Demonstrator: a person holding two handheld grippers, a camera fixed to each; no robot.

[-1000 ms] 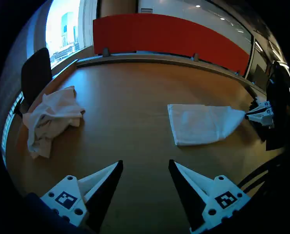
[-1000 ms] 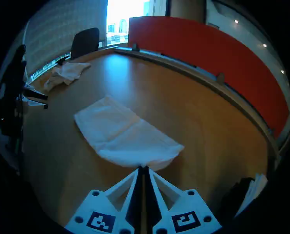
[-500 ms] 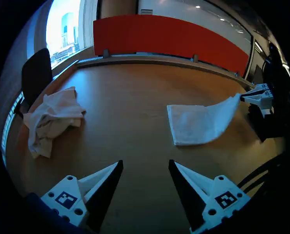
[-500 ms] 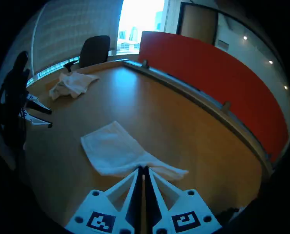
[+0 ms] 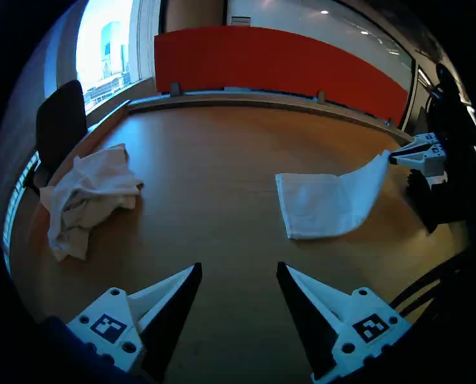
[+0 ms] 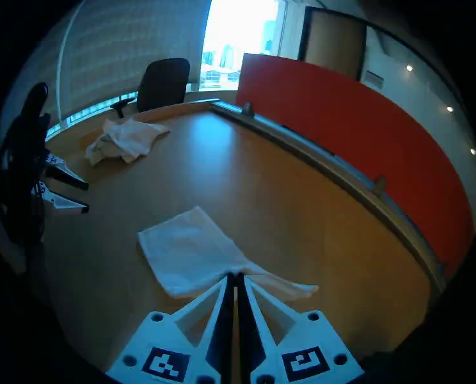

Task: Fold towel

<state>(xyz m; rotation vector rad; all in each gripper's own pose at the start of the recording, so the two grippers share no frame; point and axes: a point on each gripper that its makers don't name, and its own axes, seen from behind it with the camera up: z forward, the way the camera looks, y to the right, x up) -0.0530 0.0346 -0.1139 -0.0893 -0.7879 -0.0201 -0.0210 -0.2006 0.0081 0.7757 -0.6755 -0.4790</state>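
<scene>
On the wooden table (image 5: 225, 160) the white towel (image 5: 321, 201) lies flat, except one corner we hold raised, pinched tight in our right gripper (image 6: 235, 278). Our left gripper (image 5: 238, 265) hovers level, spread wide and empty, well short of it.

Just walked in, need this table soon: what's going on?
A person with a two-finger tool in each hand is folding a white towel on the table. The right tool is shut on one corner, held up off the table; the rest lies flat. The left tool hangs open, empty. A crumpled towel lies farther off.
</scene>
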